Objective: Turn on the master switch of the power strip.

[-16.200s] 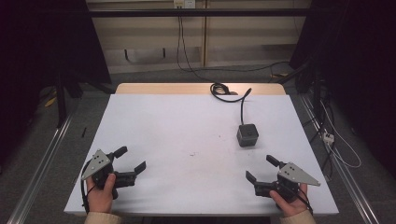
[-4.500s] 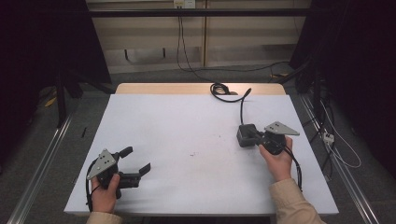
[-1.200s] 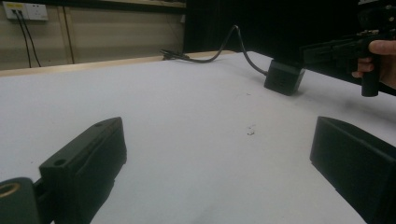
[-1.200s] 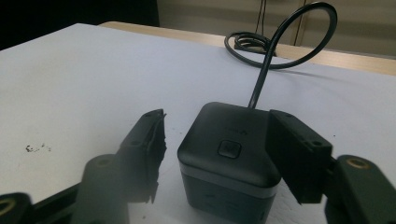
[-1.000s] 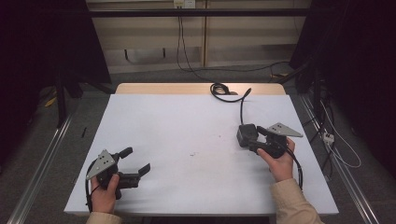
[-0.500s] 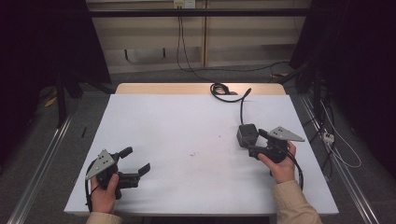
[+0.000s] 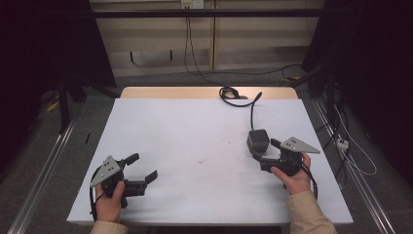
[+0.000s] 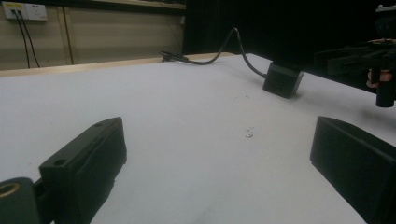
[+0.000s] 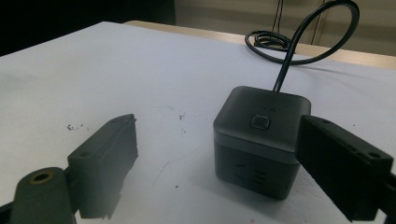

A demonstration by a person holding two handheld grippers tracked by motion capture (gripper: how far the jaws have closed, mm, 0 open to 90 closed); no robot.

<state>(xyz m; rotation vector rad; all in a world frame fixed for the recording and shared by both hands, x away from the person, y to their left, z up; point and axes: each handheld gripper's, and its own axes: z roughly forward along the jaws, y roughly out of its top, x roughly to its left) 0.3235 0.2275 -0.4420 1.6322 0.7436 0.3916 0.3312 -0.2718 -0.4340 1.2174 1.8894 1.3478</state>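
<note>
White table [image 7: 195, 141] bears a dark cabled cube [image 9: 259, 137] between wide-open, empty right tongs [image 9: 219, 154].

One dark cube [image 7: 257, 140] with one cable [image 7: 239, 96]; two grippers; one table [image 7: 195, 141].

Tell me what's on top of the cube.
The cube carries one small square button on its top. Its cable leaves from behind; the socket there is hidden.

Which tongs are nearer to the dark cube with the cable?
Right. The right tongs sit open right beside the dark cube, one jaw next to it. The left tongs are far across the table.
</note>
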